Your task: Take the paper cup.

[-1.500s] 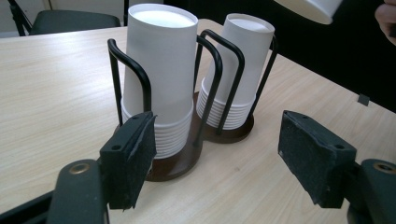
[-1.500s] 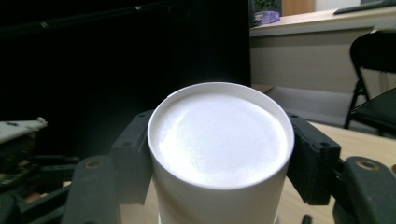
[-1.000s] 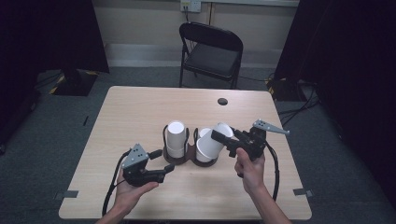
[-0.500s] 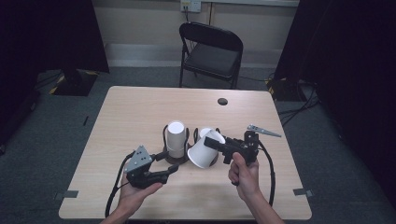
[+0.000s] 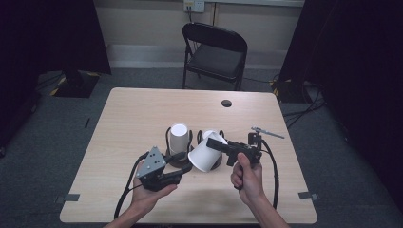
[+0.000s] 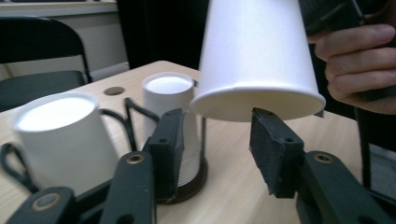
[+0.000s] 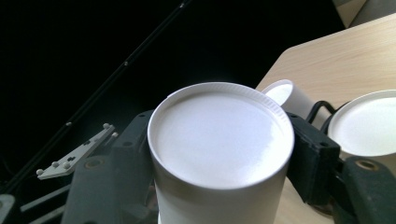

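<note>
My right gripper (image 5: pixel 212 143) is shut on the narrow end of a white paper cup (image 5: pixel 202 156), which is tilted with its wide mouth down and to the left. In the right gripper view that cup (image 7: pixel 219 135) sits between the jaws (image 7: pixel 219 154), closed base toward the camera. My left gripper (image 5: pixel 184 166) is just under the mouth. Its jaws (image 6: pixel 217 140) have been closing and stand apart below the cup's rim (image 6: pixel 257 100), pads not pressing it. Two upturned white cups (image 5: pixel 179 135) (image 5: pixel 211 134) rest in black wire holders behind.
A black folding chair (image 5: pixel 216 50) stands beyond the far table edge. A dark round hole (image 5: pixel 226 103) sits near the table's back right. Cables trail from both grippers toward the front edge. The wire holder (image 6: pixel 133 109) stands close to my left jaws.
The right gripper brought the cup down and left, tipping its mouth toward the left gripper. The left gripper moved right and a little up to the cup, its jaws narrower.
</note>
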`<state>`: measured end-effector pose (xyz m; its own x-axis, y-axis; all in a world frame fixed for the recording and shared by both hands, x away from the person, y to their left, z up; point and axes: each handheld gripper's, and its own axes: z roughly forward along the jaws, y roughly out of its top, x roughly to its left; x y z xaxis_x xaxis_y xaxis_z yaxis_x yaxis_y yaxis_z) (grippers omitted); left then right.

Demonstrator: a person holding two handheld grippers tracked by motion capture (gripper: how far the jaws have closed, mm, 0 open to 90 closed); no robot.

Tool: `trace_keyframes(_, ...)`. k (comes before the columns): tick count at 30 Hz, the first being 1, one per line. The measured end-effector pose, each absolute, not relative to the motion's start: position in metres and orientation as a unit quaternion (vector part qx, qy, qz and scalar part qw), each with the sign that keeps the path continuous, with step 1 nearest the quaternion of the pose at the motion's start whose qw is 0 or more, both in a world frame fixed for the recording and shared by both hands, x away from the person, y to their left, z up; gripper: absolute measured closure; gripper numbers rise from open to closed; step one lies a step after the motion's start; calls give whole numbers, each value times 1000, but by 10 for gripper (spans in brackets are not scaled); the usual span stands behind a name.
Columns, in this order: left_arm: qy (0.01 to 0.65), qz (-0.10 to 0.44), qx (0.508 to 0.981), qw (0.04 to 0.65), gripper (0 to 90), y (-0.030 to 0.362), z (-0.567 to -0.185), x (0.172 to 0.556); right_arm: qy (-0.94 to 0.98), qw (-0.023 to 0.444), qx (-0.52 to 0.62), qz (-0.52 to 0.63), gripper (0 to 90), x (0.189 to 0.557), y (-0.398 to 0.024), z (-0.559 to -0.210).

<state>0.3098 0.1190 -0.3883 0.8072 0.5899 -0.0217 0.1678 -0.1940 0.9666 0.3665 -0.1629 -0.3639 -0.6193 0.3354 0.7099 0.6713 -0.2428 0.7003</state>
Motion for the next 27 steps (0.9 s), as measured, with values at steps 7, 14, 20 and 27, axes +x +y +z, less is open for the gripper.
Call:
trace_keyframes(7,253,213,736,590,634,109,-386,312,-603,135,-420,-665,345,363,-159,-364)
trace_keyframes(14,250,223,735,589,665,106,-388,312,-602,150,-426,-659,344,363,-156,-364)
trace_keyframes(20,255,227,730,592,669,107,-389,312,-599,174,-426,-655,344,366,-150,-368)
trace_keyframes(27,252,237,728,592,734,109,-389,313,-596,193,-421,-655,340,366,-146,-371)
